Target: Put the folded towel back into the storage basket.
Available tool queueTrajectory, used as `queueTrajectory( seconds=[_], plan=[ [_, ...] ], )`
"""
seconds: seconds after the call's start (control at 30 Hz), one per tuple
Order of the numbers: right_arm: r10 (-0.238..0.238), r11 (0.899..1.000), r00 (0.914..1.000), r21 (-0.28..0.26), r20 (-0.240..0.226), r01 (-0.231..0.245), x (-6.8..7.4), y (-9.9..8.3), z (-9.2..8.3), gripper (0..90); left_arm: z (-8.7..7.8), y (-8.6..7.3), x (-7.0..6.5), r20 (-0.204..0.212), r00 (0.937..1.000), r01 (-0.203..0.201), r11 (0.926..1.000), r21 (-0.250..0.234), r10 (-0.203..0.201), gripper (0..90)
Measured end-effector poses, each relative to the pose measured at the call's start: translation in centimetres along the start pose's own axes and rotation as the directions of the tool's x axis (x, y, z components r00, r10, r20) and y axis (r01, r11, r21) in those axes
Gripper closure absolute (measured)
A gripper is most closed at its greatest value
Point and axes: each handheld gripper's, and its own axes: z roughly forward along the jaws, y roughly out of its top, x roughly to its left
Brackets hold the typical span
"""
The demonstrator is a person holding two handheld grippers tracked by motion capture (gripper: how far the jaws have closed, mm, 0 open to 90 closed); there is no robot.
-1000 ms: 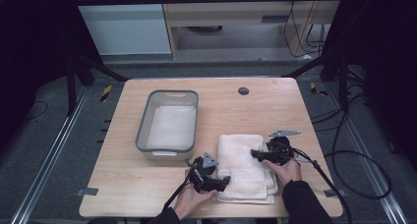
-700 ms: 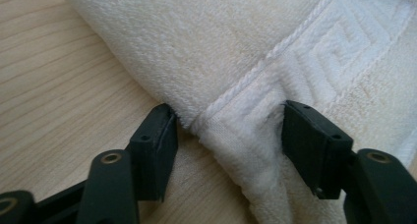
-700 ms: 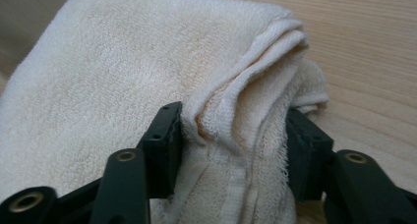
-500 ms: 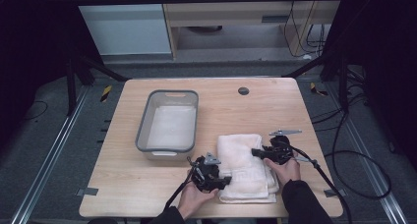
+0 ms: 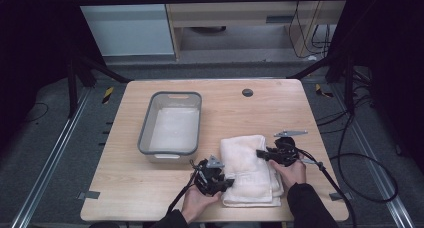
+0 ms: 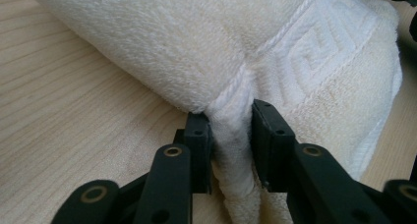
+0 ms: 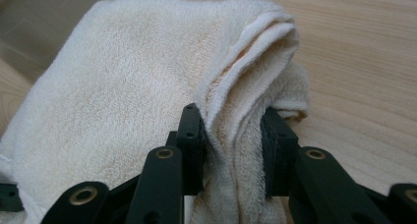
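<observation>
As jaws just closed, left gripper (image 6: 231,135) and right gripper (image 7: 231,140) clamp towel (image 5: 248,165) edges.

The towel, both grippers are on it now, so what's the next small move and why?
Probably lift both grippers together, gently. The left gripper has just closed on a bunched edge of the towel, and the right gripper has just closed on its folded layers. The towel lies on the table beside the grey bin, a likely destination.

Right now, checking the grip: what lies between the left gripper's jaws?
A bunched fold of the white towel, pinched by the left gripper, seen in the left gripper view.
</observation>
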Motion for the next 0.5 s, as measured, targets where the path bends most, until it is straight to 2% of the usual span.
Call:
queueTrajectory(
  seconds=[0.23,0.5],
  plan=[
    [-0.018,0.999,0.9998,-0.033,-0.005,0.018,0.6,0.4,-1.2,67.6,-0.5,-0.1,-0.1,0.010,0.9999,-0.008,0.9997,-0.025,0.009,73.2],
    [-0.025,0.997,0.9992,-0.078,-0.031,0.022,1.3,0.6,-2.7,67.8,-2.2,0.1,-0.2,0.012,0.9996,-0.026,0.9974,-0.068,0.027,73.6]
  ],
)
